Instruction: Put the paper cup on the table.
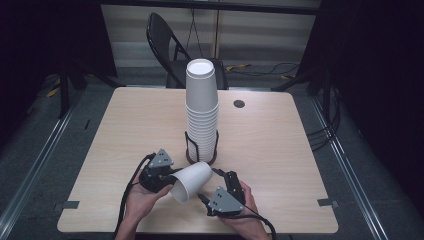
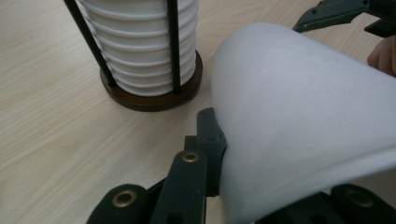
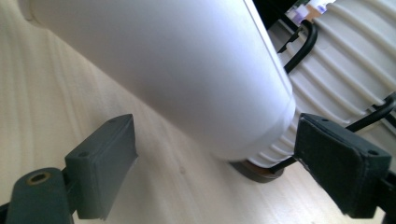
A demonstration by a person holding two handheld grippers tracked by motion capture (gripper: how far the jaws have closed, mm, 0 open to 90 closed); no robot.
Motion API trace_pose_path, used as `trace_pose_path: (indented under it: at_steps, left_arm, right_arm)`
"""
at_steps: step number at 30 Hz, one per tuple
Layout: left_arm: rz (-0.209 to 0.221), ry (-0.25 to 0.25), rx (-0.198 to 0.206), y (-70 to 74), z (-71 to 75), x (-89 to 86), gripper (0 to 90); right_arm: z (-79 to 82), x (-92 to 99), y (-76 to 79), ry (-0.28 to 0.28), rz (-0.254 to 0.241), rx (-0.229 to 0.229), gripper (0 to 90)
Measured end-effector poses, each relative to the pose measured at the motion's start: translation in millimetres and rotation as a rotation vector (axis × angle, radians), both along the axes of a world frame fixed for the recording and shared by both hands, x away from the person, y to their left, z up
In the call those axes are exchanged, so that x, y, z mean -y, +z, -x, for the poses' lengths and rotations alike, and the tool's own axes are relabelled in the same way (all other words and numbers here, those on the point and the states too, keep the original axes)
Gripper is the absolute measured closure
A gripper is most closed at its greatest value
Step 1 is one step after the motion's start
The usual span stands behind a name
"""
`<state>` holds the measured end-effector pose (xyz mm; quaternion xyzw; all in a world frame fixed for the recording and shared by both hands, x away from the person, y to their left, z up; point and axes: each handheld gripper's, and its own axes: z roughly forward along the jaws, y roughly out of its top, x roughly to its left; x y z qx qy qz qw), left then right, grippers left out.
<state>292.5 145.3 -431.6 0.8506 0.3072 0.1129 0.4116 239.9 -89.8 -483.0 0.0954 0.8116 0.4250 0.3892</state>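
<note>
- Presently, the left gripper (image 1: 167, 181) is clamped on the rim wall of a white paper cup (image 1: 191, 181); in the left gripper view one black finger (image 2: 211, 140) presses against the outside of the cup wall (image 2: 299, 116), while the other finger is hidden behind the paper.
- The right gripper (image 1: 220, 173) has its jaws spread apart. In the right gripper view the two pads (image 3: 105, 161) stand clear of each other, with bare table between them, and neither pad touches the cup (image 3: 163, 70), which lies above and beyond them.
- The cup is held just above the table (image 1: 125, 130), near its front edge, between the two hands and directly in front of the cup holder (image 1: 201, 156).
- The cup lies on its side, slightly tilted. Its long axis runs from lower left to upper right in the high view: the open mouth faces the person's side, and the closed base points toward the holder.
- The base end of the cup is just beside the stack of cups (image 1: 202, 107) standing upright in the holder; contact cannot be determined.
</note>
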Motion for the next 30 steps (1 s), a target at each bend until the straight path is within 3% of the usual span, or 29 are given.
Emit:
trace_pose_path:
  at_steps: [3, 6, 15, 19, 22, 25, 30]
  left_arm:
    - [-0.016, -0.013, -0.023, 0.9, -3.0, 4.8, 86.7]
    - [-0.039, -0.032, -0.026, 2.6, -5.1, 9.5, 86.7]
    - [-0.059, -0.037, -0.076, 4.8, -10.1, 20.6, 86.8]
    - [-0.049, -0.049, -0.085, 6.6, -10.4, 26.1, 87.0]
    - [-0.046, -0.038, -0.063, 8.9, -8.8, 31.8, 87.3]
    - [-0.007, -0.031, -0.079, 10.7, -10.3, 30.1, 87.2]
    - [-0.008, -0.067, -0.102, 9.5, -10.0, 35.5, 87.6]
  right_arm:
    - [1.6, -4.4, -2.0, -0.014, 0.027, 0.044, 13.1]
    - [0.8, -5.8, -1.6, 0.005, 0.032, 0.041, 12.8]
    - [2.2, -13.5, -0.9, 0.045, 0.087, 0.117, 8.5]
    - [2.4, -18.7, 1.4, 0.068, 0.089, 0.129, 8.2]
    - [1.8, -22.9, 5.0, 0.074, 0.068, 0.116, 8.1]
    - [0.7, -24.5, 8.6, 0.070, 0.056, 0.122, 7.9]
    - [2.8, -28.5, 12.6, 0.107, 0.053, 0.128, 8.0]
